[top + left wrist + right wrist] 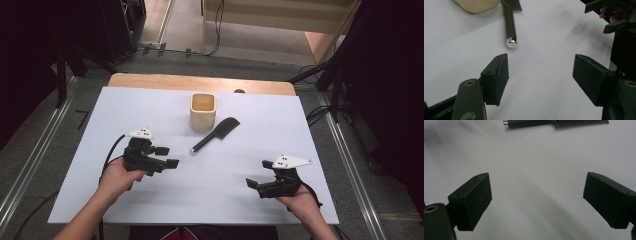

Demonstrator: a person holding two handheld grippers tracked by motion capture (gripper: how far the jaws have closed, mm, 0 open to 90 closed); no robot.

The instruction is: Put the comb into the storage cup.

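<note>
Your hands: 2, coming in at near edge of the white rectangular table sheet, each w/ one black two-jaw gripper.
Left gripper: you've got it left of centre, jaws pointing right, spread wide, nothing btwn them. In left gripper view bare sheet fills the gap; comb handle's chrome tip sits just beyond the left pad, not touching.
Right gripper: near the front-right, jaws pointing left, wide apart, holding nothing. In right gripper view bare sheet lies btwn the pads.
Comb: 1, black plastic comb w/ long round handle, flat on sheet at centre, lying diagonal, handle end toward your left gripper, toothed end up-right. Also seen at top of right gripper view and of left gripper view.
Cup: 1, cream squarish open cup, upright, just left of comb's toothed end; touching or not, can't tell.
Room: wide bare sheet btwn both grippers and along front; left + right margins bare too. Cup + comb well in from every edge.
Edges: wooden tabletop strip shows past sheet's far edge; grey floor w/ rails both sides.
</note>
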